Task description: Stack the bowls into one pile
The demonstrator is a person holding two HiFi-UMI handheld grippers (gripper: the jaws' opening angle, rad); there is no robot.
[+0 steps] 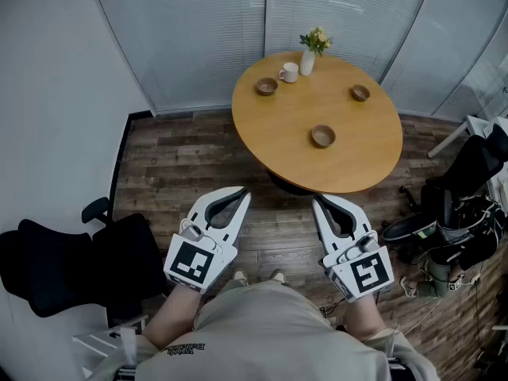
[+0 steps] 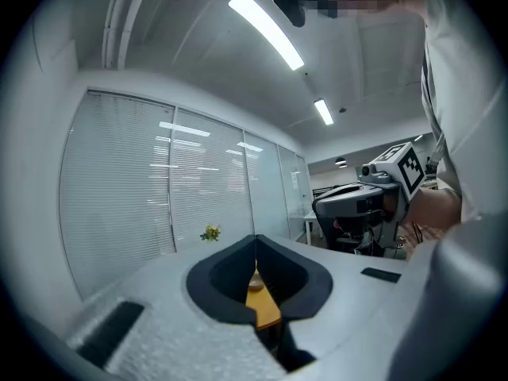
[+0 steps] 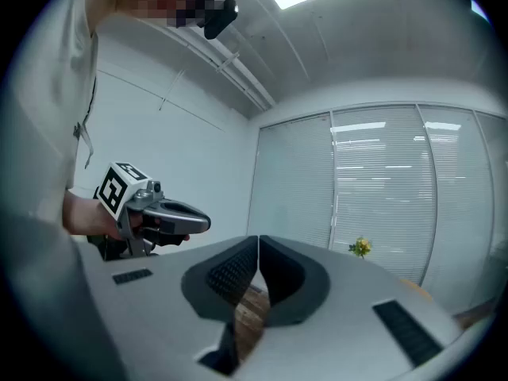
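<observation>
1. Currently both tools hang short of the table [image 1: 357,161], over the floor. The left gripper [image 1: 240,192] and right gripper [image 1: 319,202] each have their jaws pressed together on nothing.
2. Three bowls sit well apart on the table: near bowl [image 1: 322,136], far-left bowl [image 1: 266,86], far-right bowl [image 1: 360,93].
3. Risk: the mug [image 1: 289,72] and vase [image 1: 307,60] stand just beside the far-left bowl, so a wide reach there could topple them.
4. Risk: a shallow pinch on a rim could let a bowl slip or tip while carried.
</observation>
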